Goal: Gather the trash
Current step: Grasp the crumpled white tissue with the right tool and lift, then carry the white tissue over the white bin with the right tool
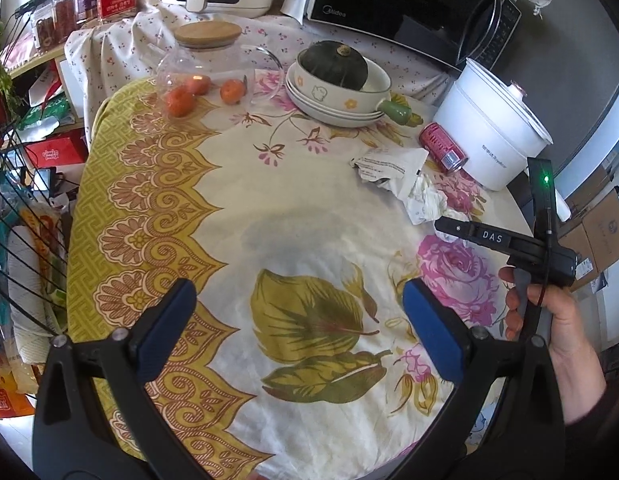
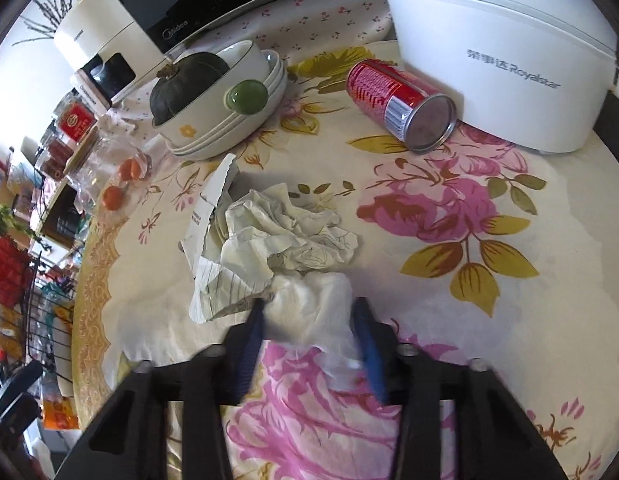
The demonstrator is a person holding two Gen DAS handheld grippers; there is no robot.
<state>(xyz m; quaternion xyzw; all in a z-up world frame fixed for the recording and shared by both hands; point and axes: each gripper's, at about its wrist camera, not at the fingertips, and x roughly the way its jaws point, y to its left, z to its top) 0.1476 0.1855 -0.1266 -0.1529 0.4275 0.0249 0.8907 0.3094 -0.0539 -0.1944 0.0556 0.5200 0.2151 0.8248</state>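
Note:
Trash lies on the floral tablecloth [image 2: 449, 248]: a crumpled paper [image 2: 285, 232], a torn white wrapper [image 2: 213, 196] and a red can [image 2: 397, 100] on its side. My right gripper [image 2: 309, 320] is shut on a white tissue wad [image 2: 309, 304], which touches the near edge of the crumpled paper; both blue pads press its sides. In the left wrist view the same pile [image 1: 425, 200] and the can [image 1: 441, 146] sit at the right, with a hand holding the right gripper [image 1: 439, 224] at the pile. My left gripper [image 1: 299, 292] is open over bare cloth, nothing between its fingers.
A white Royalstar cooker [image 2: 489, 40] stands just behind the can. Stacked bowls [image 2: 229, 136] hold a dark green squash [image 2: 185, 80]. A glass jar [image 1: 205, 64] and oranges [image 1: 231, 91] sit at the far left, a microwave [image 1: 409, 4] behind. A wire rack [image 1: 25, 220] borders the table's left edge.

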